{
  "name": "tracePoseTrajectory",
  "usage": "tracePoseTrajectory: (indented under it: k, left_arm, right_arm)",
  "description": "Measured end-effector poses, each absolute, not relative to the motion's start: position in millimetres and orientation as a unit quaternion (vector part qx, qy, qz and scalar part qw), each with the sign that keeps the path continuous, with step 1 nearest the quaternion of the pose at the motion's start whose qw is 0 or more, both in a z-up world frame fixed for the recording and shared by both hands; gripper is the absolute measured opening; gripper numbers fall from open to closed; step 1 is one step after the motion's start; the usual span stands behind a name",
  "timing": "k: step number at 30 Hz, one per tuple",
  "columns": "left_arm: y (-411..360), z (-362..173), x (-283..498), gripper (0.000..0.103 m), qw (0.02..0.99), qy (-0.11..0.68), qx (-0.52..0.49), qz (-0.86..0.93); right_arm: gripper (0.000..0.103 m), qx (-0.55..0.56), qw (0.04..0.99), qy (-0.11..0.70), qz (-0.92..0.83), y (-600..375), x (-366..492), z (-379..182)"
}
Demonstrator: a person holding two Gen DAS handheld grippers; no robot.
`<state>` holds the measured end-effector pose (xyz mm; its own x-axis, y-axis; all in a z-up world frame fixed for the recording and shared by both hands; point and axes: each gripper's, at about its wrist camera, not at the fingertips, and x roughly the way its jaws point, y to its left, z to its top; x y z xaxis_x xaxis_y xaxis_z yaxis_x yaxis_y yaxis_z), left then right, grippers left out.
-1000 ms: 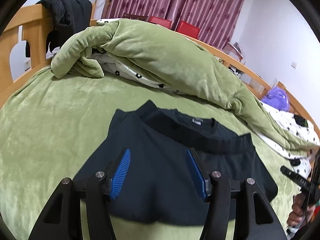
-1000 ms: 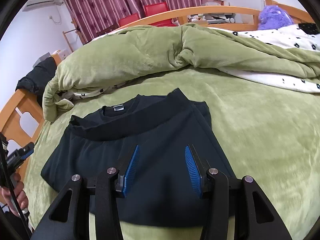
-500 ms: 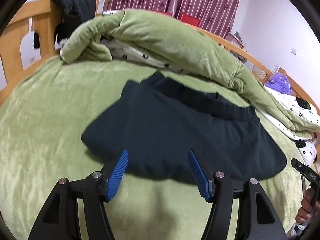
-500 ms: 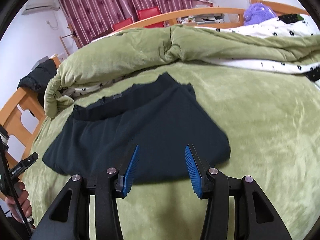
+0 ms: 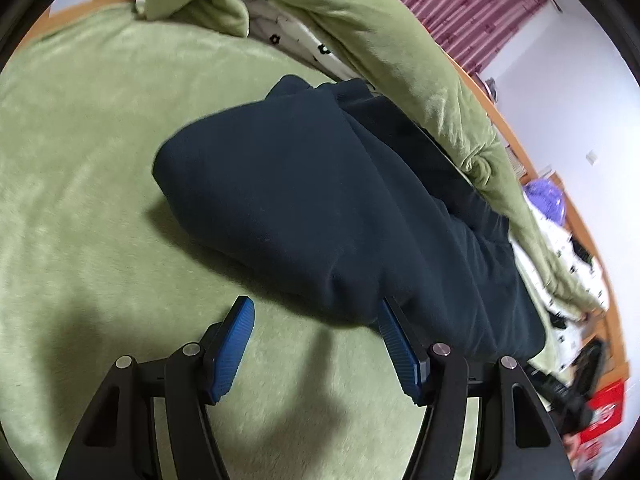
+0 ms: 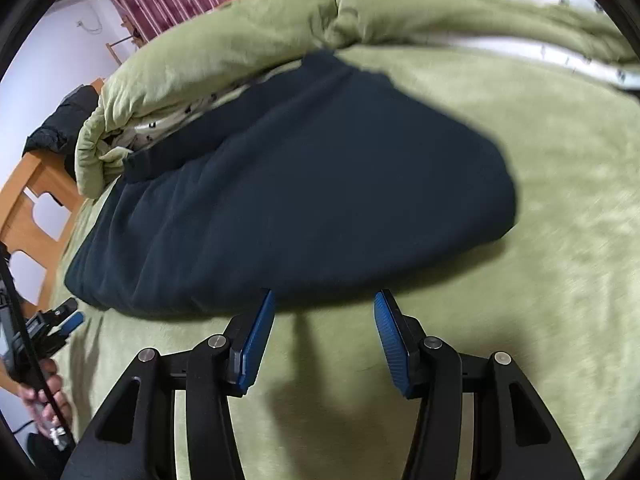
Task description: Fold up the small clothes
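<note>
**Desk:** What lies on the bed, and where?

**Photographer:** A dark navy garment, folded over on itself, lies on the green bed cover, its far edge against the heaped green duvet. The near folded hem faces both cameras.

**Desk:** How would it handle?

**Photographer:** Judging by the thick rolled edge, it is soft, limp knit, light enough but sure to sag and slide if caught by one layer. The sound hold would be the near hem, one corner per tool, pinching all layers together.

**Desk:** And the tongs?

**Photographer:** The left tongs stand released, blue pads apart over bare cover, the right-hand pad just at the hem's edge, nothing pinched. The right tongs are opening, also empty, tips just short of the hem with only cover between them.

**Desk:** The pose?

**Photographer:** Both tools point steeply down toward the bed, side by side along the near edge. A hand gripping the left tool shows low in the right wrist view
</note>
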<state>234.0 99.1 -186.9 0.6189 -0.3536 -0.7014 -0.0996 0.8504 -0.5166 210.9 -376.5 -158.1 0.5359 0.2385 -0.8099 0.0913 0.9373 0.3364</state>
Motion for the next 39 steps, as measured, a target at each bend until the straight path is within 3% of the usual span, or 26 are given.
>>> tracePoseTrajectory:
  k: [11,16,18,20,21,22,25,29,39]
  left_arm:
    - [94.6,-200.7,266.7,0.063,0.854,0.435,-0.275,-0.074]
    - [98.7,-202.3,275.5,0.063,0.854,0.435,-0.277,-0.070]
    - [97.4,-203.2,274.2,0.062,0.857,0.432,-0.275,-0.067]
    - [94.1,-201.2,269.7,0.049,0.866,0.422,-0.265,-0.055]
    - [93.8,-200.3,268.2,0.035,0.868,0.418,-0.262,-0.052]
    - [94.5,-199.2,266.7,0.027,0.869,0.415,-0.262,-0.053]
    - [99.5,-193.5,260.6,0.015,0.874,0.402,-0.268,-0.053]
    - [101.8,-184.8,246.9,0.012,0.876,0.391,-0.277,-0.050]
    - [94.6,-165.4,175.3,0.011,0.892,0.384,-0.235,-0.049]
  right_arm:
    - [0.059,0.262,0.856,0.444,0.009,-406.4,234.7,-177.0]
    - [0.060,0.237,0.873,0.426,0.005,-398.7,245.5,-179.0]
    - [0.048,0.238,0.876,0.419,0.012,-398.3,245.1,-178.8]
    - [0.028,0.229,0.880,0.415,0.007,-397.6,244.7,-177.9]
    - [0.025,0.229,0.883,0.410,0.007,-397.7,244.1,-177.7]
    - [0.020,0.229,0.885,0.405,0.009,-397.6,242.9,-176.5]
    - [0.014,0.238,0.884,0.402,0.013,-399.3,239.1,-172.3]
    - [0.009,0.255,0.881,0.398,0.021,-406.2,224.4,-163.2]
    - [0.008,0.215,0.887,0.407,0.029,-400.8,151.9,-137.4]
